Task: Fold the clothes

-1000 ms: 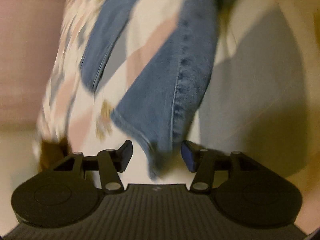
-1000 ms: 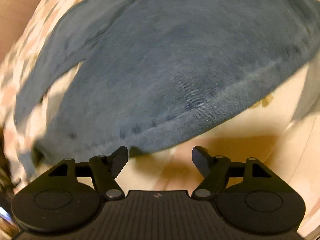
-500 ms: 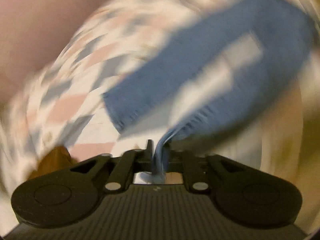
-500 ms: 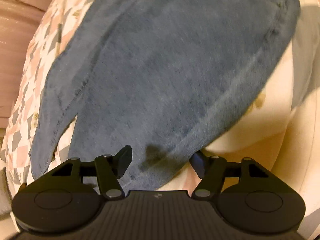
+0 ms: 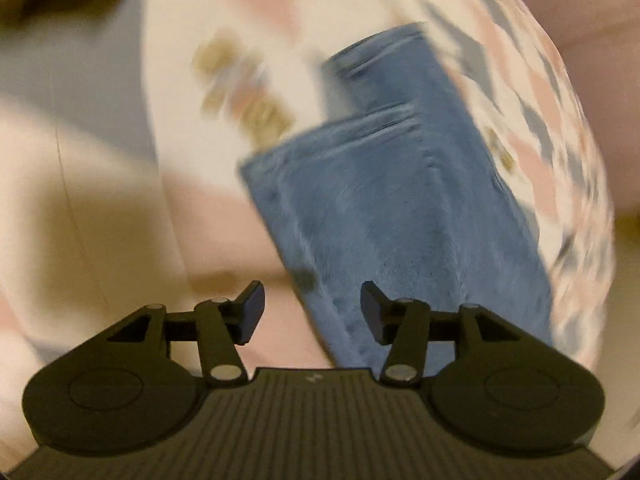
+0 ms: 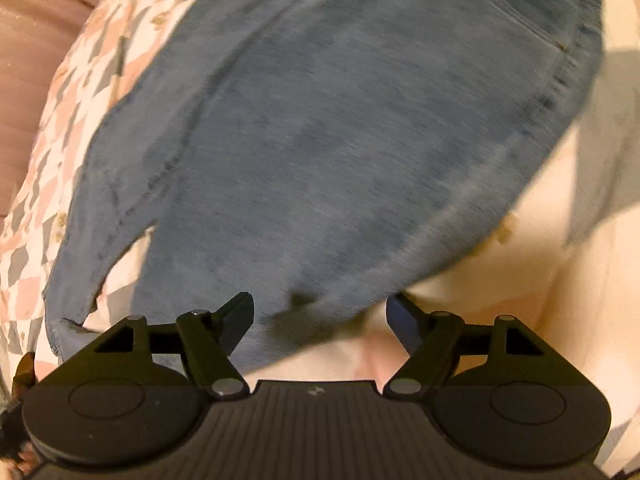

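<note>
Jaws of both grippers are opening with no cloth pressed between their pads. Left gripper (image 5: 312, 308) hangs over the leg cuffs of the blue denim jeans (image 5: 384, 208); one leg edge lies between its pads, unclamped. Right gripper (image 6: 320, 322) sits at the near edge of the wider denim panel. Jeans lie flat on a pink, grey and white checked bedspread (image 6: 60, 128). Judged step: lengthwise fold laid, legs stacked. Next move calls for regripping the cuffs.
</note>
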A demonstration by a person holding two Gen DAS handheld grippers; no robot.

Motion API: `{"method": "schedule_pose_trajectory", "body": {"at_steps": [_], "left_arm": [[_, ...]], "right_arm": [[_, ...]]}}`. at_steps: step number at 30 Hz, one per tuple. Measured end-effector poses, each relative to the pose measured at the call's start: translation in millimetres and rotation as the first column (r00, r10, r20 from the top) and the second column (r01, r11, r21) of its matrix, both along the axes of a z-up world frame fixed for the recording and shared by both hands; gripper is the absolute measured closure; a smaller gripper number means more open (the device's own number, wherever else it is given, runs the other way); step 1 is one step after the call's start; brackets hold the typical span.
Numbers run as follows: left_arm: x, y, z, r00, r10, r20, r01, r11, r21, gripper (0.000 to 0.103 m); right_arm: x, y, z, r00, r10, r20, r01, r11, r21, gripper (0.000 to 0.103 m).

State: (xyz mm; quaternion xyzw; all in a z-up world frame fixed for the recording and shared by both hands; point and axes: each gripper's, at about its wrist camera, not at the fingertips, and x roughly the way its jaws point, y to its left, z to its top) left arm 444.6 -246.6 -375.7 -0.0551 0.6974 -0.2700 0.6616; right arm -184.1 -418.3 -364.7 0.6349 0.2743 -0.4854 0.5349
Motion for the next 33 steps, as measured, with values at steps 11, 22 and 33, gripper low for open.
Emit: {"method": "schedule_pose_trajectory", "body": {"at_steps": [11,22,33], "left_arm": [[-14,-5,-31,0.977,0.2,0.079,-0.197,0.979,-0.046,0.096],[-72,151,75,0.953,0.169,0.253,-0.217,0.961,0.174,0.095],[-117,170,-1,0.927,0.245,0.285,-0.309,0.928,0.207,0.075]], "right_arm": [[-11,-1,2,0.999,0.044,-0.025,-0.045,0.999,-0.015,0.023],[-133,-10,35,0.982,-0.129,-0.138,0.11,0.984,-0.138,0.032],[-260,-66,9,0.919,-0.39,-0.063,0.369,0.904,-0.217,0.032]]}}
